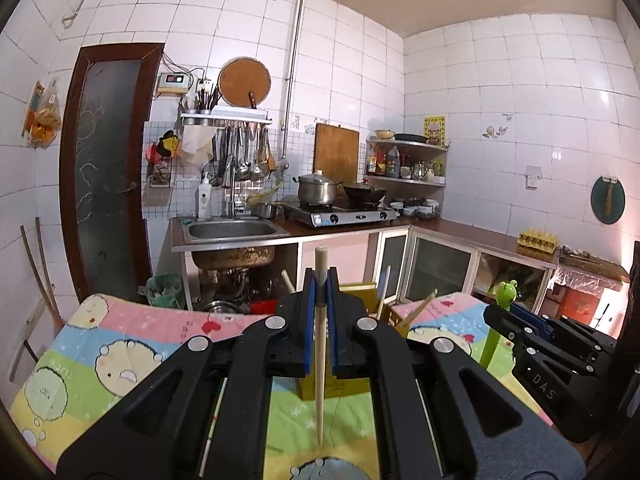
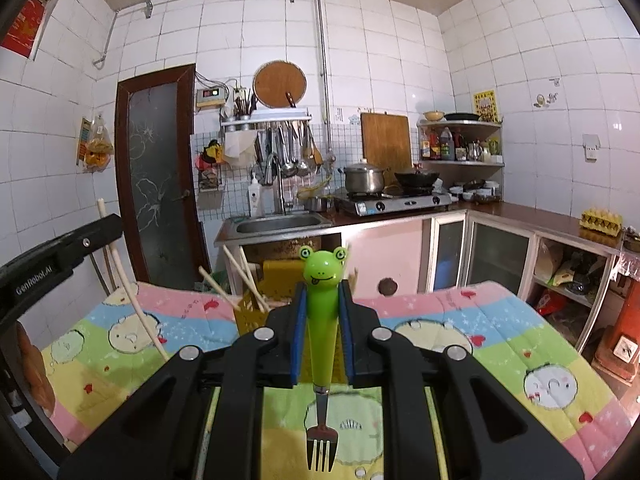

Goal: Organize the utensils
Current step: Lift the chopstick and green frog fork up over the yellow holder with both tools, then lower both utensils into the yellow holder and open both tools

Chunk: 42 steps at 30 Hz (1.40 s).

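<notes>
My left gripper (image 1: 320, 280) is shut on a pale wooden chopstick (image 1: 319, 360), held upright with its tip pointing down toward the cloth. My right gripper (image 2: 323, 292) is shut on a green frog-handled fork (image 2: 322, 308), tines down. A yellow utensil holder (image 2: 260, 304) stands on the table just beyond both grippers, with several chopsticks (image 2: 248, 276) leaning in it. In the left wrist view the holder (image 1: 384, 312) sits behind the fingers and the right gripper (image 1: 540, 336) with the frog fork (image 1: 505, 288) shows at right. The left gripper (image 2: 60, 256) shows at left in the right wrist view.
The table is covered by a pastel cartoon cloth (image 2: 480, 320). Beyond it are a sink (image 2: 280, 224), a stove with pots (image 2: 392, 196), cabinets and a dark door (image 2: 156, 176). An egg tray (image 2: 602, 220) sits on the right counter.
</notes>
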Motion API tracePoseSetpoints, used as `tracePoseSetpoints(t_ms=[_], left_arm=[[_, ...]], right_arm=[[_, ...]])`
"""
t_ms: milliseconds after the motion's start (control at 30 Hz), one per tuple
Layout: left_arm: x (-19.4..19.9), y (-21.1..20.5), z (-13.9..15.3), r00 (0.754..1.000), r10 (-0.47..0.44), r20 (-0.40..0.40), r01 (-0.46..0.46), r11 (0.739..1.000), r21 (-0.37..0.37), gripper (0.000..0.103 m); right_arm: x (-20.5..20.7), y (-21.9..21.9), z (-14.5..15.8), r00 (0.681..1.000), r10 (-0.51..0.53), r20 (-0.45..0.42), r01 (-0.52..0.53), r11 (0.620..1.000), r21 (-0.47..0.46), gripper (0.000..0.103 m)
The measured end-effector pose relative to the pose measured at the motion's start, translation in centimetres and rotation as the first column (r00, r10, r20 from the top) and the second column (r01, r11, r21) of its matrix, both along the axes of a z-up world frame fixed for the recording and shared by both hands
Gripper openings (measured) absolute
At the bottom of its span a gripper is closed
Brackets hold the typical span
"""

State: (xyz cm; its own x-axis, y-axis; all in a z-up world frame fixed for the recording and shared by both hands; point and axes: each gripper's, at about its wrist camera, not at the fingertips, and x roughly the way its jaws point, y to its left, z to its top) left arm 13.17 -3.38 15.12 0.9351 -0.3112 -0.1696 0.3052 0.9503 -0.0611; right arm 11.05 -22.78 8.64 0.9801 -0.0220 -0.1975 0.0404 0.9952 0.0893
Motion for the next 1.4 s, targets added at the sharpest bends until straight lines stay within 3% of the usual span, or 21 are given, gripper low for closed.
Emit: tracePoseSetpoints(t_ms=[433,633,833,1233,1400], left_arm=[[5.3,-2.5,5.2,0.997,-0.012,0.071,0.013,1.0,-0.015,0.004],[9.2,-4.0,6.2,0.998,-0.013,0.063,0.014,1.0,-0.018,0.004],[12.4,-5.1,5.0,0.999,-0.017,0.045,0.018,1.0,-0.012,0.004],[17.9,-4.9,-0.8,0.998,0.004,-0.062,-0.003,1.0,0.017,0.004],[18.4,-4.4,-1.6,0.997,0.013,-0.075,-0.012,1.0,0.023,0.004]], right_arm=[[5.8,-0.3,4.5,0.998,0.009,0.065,-0.007,0.999,-0.034,0.016],[9.1,-1.1,6.4,0.995,0.02,0.098,-0.02,1.0,0.002,0.016],[13.1,-1.5,6.2,0.994,0.037,0.102,-0.041,0.998,0.044,0.016],[17.9,-2.7,0.8,1.0,0.024,0.019,-0.025,0.998,0.057,0.016],[17.2,-2.9,2.4,0.997,0.038,0.068,-0.043,0.996,0.076,0.016]])
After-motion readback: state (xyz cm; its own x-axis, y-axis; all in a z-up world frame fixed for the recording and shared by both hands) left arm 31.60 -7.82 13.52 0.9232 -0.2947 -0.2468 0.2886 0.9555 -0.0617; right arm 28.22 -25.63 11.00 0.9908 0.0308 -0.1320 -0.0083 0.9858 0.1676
